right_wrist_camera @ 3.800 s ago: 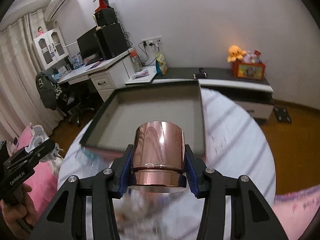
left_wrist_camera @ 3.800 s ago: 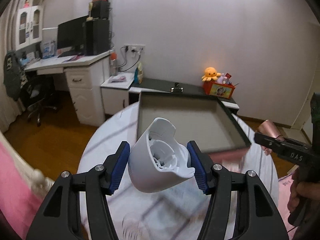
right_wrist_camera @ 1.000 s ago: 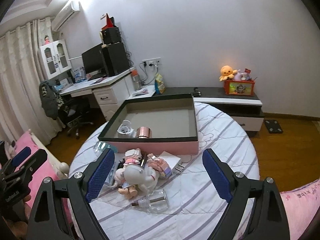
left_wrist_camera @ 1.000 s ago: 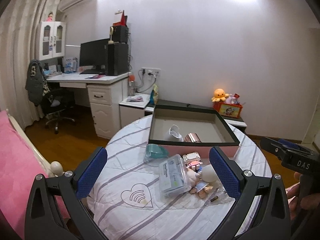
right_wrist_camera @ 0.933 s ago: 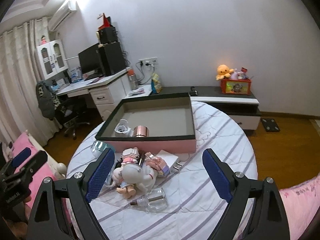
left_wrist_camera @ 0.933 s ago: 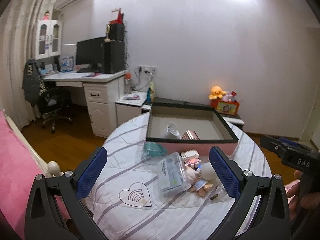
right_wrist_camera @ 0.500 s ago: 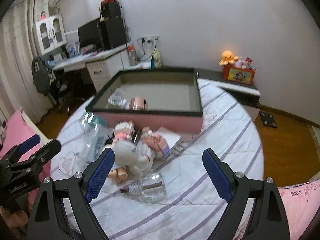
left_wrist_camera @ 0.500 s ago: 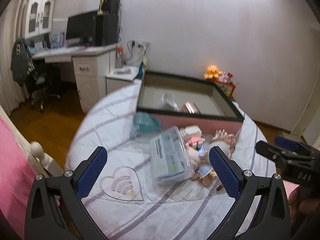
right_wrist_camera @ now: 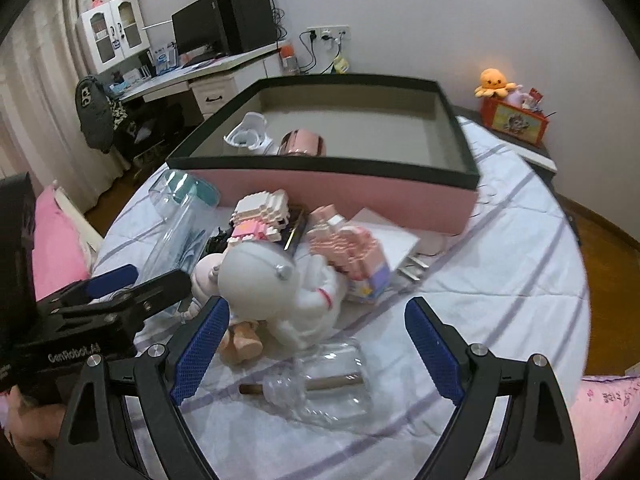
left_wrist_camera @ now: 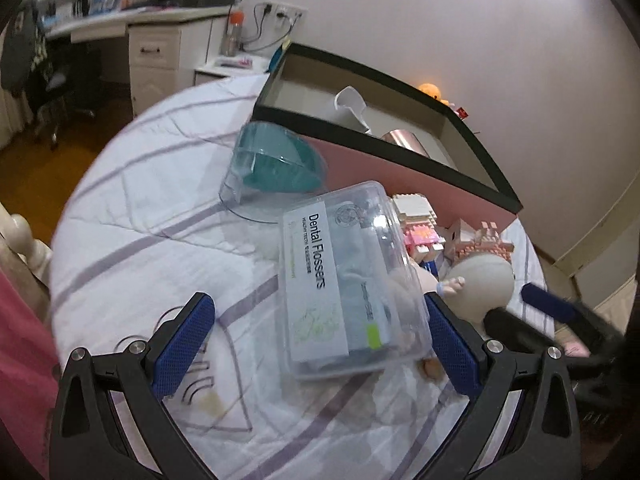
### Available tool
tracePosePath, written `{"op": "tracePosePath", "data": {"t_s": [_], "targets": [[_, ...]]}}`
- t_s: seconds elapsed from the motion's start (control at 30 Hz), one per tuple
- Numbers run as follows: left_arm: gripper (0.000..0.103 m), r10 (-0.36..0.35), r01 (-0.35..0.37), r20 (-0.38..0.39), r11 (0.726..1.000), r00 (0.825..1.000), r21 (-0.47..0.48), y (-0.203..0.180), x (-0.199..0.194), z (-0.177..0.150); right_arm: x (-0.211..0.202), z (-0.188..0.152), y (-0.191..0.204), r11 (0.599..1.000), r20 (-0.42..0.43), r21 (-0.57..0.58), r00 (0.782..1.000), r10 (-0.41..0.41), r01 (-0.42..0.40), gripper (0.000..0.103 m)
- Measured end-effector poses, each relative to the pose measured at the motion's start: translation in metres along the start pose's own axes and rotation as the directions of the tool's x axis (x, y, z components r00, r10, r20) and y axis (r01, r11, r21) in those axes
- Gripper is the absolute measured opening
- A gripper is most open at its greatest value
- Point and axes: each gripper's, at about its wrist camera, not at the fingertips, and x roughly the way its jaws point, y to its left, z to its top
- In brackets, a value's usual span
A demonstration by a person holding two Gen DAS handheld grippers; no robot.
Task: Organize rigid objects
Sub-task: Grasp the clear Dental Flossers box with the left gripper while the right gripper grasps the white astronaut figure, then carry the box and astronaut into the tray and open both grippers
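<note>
Dental flossers box (left_wrist_camera: 344, 284) lies tilted on the striped round table (left_wrist_camera: 132, 220), resting against a doll (right_wrist_camera: 280, 292), with a teal-lidded clear container (left_wrist_camera: 272, 164) just behind it and a clear bottle (right_wrist_camera: 324, 388) nearby. Left gripper (left_wrist_camera: 320, 344) angles down, jaws wide, straddling the box's near end without touching. Right gripper (right_wrist_camera: 316, 352) gapes empty above the bottle

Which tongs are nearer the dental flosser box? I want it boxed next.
Left. The left tongs are open around the dental flosser box. The right tongs hang open over the clear bottle, beyond the doll.
</note>
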Motion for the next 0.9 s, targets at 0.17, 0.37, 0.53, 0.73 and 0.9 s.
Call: {"op": "tracePosePath", "data": {"t_s": [0.17,0.37,0.53,0.73,0.9], "targets": [[0.088,-0.065,0.065,0.007,0.997,0.998,-0.034,0.007,0.008,0.013,0.017,0.002,0.004,0.999,-0.012,0.022,0.999,0.033,-0.032,0.091],[0.068,-0.067,0.067,0.000,0.998,0.998,0.006,0.005,0.014,0.017,0.025,0.000,-0.002,0.991,-0.005,0.071,0.994,0.110,-0.109,0.076],[0.068,-0.054,0.053,0.016,0.998,0.998,0.024,0.004,0.008,0.013,0.021,-0.005,-0.007,0.984,0.010,0.101,0.989,0.150,-0.150,0.076],[0.068,-0.030,0.029,0.029,0.999,0.999,0.043,0.003,-0.009,0.002,0.006,-0.002,-0.013,0.979,0.044,0.102,0.984,0.173,-0.177,0.076],[0.068,-0.018,0.014,0.060,0.998,0.998,0.055,0.000,-0.026,0.001,-0.008,0.002,-0.014,0.979,0.073,0.094,0.982,0.172,-0.178,0.076]]}}
